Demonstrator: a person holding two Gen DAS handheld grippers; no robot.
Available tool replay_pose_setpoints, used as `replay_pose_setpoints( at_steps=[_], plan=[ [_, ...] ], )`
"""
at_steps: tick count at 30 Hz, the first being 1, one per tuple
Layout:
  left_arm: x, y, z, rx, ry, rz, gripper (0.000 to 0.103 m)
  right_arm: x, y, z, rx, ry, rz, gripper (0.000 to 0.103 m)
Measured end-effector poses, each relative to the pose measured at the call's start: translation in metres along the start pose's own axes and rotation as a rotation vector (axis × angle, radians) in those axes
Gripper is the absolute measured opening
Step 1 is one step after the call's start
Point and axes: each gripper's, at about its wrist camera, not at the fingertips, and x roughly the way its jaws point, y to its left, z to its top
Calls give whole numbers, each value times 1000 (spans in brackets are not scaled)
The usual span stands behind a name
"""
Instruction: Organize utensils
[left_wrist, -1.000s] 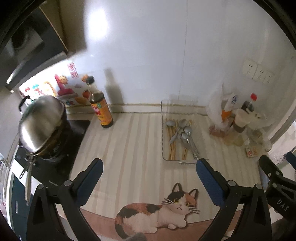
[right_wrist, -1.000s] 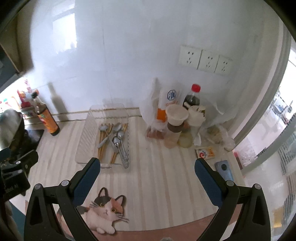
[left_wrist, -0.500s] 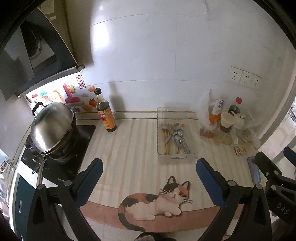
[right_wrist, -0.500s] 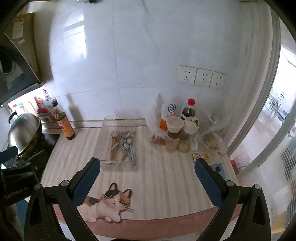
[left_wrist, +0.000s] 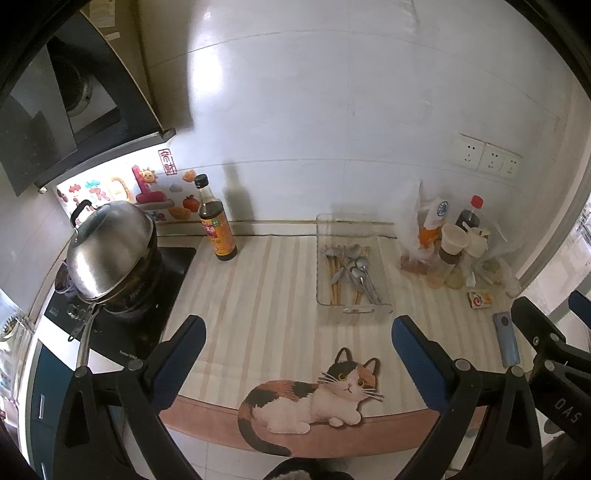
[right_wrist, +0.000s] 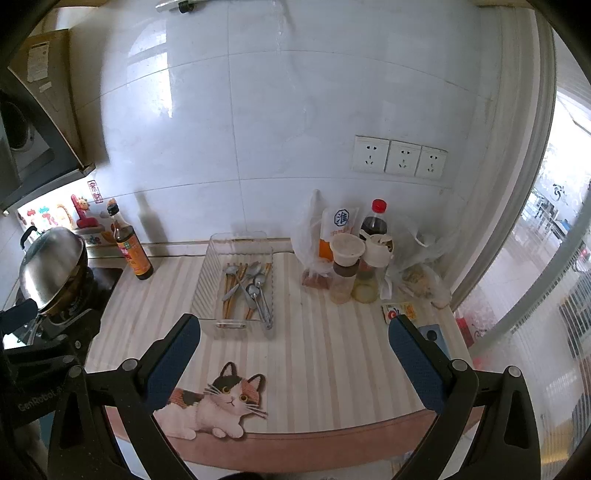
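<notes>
stove side: steel pot (left_wrist: 107, 254) on the dark cooktop (left_wrist: 122, 317), sauce bottle (left_wrist: 216, 221) beside it
counter: striped mat (right_wrist: 317, 347) with a cat print (right_wrist: 218, 402) at the near edge
tray: clear tray (right_wrist: 207, 284) by the wall, spoons (right_wrist: 251, 280) and chopsticks (right_wrist: 231, 291) lying inside
right corner: bottles and jars (right_wrist: 354, 258), sockets (right_wrist: 400, 157) above
my left gripper (left_wrist: 299, 345): spread wide, nothing in it
my right gripper (right_wrist: 293, 343): spread wide, nothing in it

Counter (right_wrist: 325, 354) before the tray (right_wrist: 207, 291) looks open; bottles (right_wrist: 354, 273) crowd its right.
</notes>
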Motion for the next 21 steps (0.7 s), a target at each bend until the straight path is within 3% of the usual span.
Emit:
replay_pose_setpoints(
  at_steps=[21],
  plan=[
    [14,-1,-4,-14,24,34,103,9,-2,-3,-7,14,-9,103]
  ],
)
